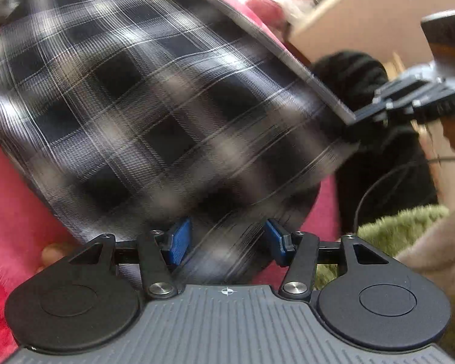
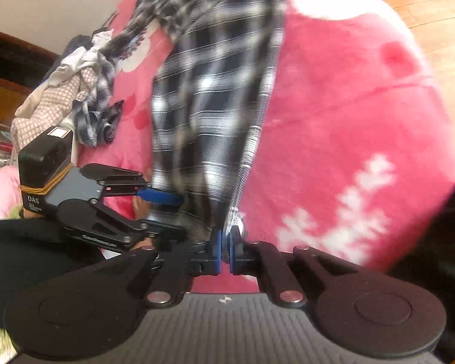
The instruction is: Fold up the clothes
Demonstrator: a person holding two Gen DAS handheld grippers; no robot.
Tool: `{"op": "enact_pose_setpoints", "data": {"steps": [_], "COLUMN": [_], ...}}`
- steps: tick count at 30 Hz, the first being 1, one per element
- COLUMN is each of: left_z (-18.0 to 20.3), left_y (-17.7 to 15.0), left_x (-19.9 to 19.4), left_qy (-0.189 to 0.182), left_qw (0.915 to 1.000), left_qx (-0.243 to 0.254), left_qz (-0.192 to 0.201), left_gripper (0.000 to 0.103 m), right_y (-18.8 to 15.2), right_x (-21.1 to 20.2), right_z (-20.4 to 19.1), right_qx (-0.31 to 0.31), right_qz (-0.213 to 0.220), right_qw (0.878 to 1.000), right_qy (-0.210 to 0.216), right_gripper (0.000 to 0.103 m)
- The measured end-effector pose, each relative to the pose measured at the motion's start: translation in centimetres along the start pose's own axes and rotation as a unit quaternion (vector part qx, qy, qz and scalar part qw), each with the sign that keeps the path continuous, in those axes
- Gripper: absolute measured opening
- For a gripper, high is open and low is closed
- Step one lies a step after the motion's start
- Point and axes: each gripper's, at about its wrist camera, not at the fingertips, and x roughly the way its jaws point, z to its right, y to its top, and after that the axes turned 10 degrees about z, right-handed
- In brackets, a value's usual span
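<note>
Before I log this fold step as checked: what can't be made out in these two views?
- Plaid garment, left wrist view: motion blur and the frame edges hide its type and full outline.
- Left gripper: open over the plaid, but whether its pads touch the cloth is unclear.
- Right gripper: shut on the plaid edge; blur hides how much cloth is caught.
- Clothes pile, right wrist view: too small and tangled to count items.
</note>
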Motion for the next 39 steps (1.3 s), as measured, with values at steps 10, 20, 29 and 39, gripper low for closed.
{"op": "enact_pose_setpoints", "data": {"steps": [10,20,29,39], "left_z": [-0.9,-4.4,-2.8,-0.6], "left_y": [0.8,1.5,2.4,2.7], "left_x": [0.3,-1.7,0.2,0.9], "left_qy": [0.001,0.004,0.032,-0.003], "left_qw": [0.9998,0.997,0.9963,0.9982], "left_qx": [-0.012,-0.076,-0.08,-0.056], "left_qz": [-0.015,0.013,-0.005,-0.019], "left_gripper": [0.053,0.053,0.053,0.053], "right_y": [-0.3,2.2,9.2,9.7], "right_x": [-1.9,-3.5,2.0,3.0], "right_z": [7.4,7.1,9.1,8.8], "right_qx": [0.006,-0.03,0.022,-0.038], "right_qz": [-0.03,0.015,0.098,0.054], "right_qw": [0.997,0.999,0.995,0.998], "right_qy": [-0.071,-0.04,0.018,-0.022], "right_gripper": [0.0,0.003,0.05,0.001]}}
